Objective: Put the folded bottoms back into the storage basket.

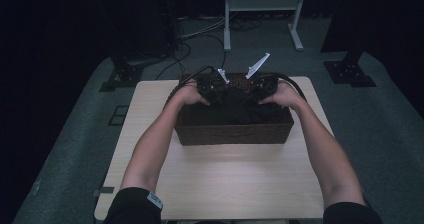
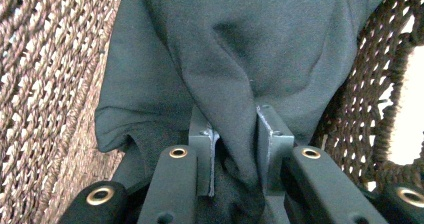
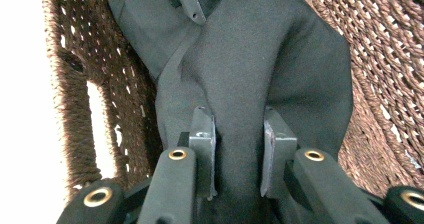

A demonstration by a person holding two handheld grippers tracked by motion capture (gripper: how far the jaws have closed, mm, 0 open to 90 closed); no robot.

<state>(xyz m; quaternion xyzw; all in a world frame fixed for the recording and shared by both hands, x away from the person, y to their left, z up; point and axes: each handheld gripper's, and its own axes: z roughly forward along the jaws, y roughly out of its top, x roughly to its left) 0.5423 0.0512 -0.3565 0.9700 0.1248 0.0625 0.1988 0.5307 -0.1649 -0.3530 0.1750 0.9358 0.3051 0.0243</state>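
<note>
Two hand-held black two-jaw grippers, both down inside one rectangular dark-brown woven wicker basket (image 1: pixel 232 133) at the far middle of the light wood counter (image 1: pixel 225 184). One dark, near-black soft fabric garment (image 1: pixel 240 109) lying bunched in the basket, filling most of it.

Left gripper (image 2: pixel 235 134): jaws pinched narrow on a raised fold of the dark fabric, cloth bunched between the grey pads (image 2: pixel 202 144). Right gripper (image 3: pixel 235 134): jaws also clamped on a fold, held a little wider, thick ridge of cloth running between them. In the high view, left gripper (image 1: pixel 212 86) and right gripper (image 1: pixel 265 84) near the basket's far rim, close together, one hand on each.

Likely risks: fold slipping out of one pair of jaws on a lift, since only a ridge is caught, not a hem; uneven pull leaving the garment hanging from one side. Cloth snagging on rough wicker weave or handle opening (image 2: pixel 405 114), dragging the light basket off the counter. Trailing cables catching the rim.

Count: one basket, one garment, two grippers, two hands, one counter.
</note>
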